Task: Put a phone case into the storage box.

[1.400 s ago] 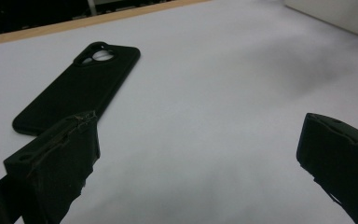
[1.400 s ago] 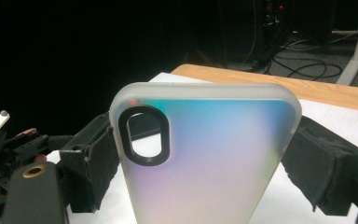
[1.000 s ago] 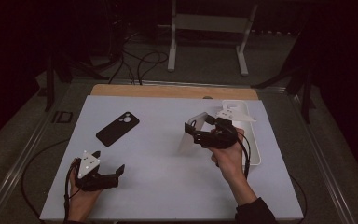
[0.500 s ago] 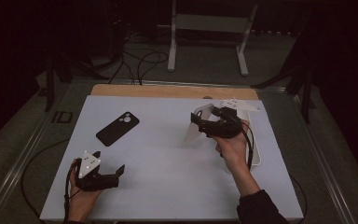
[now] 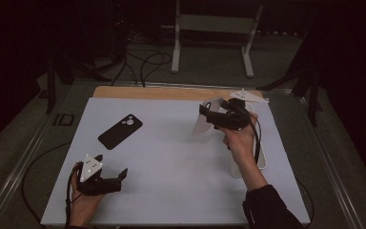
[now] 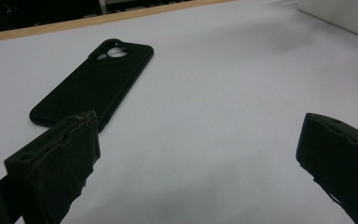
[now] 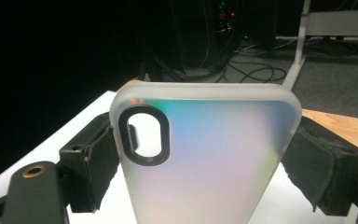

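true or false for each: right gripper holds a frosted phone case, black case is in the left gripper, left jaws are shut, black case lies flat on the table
1. The right gripper holds a frosted phone case. True.
2. The black phone case is in the left gripper. False: it lies apart from that gripper, farther up the table.
3. The left gripper's jaws are shut. False: they stand wide open with nothing between them.
4. The black phone case lies flat on the table. True.
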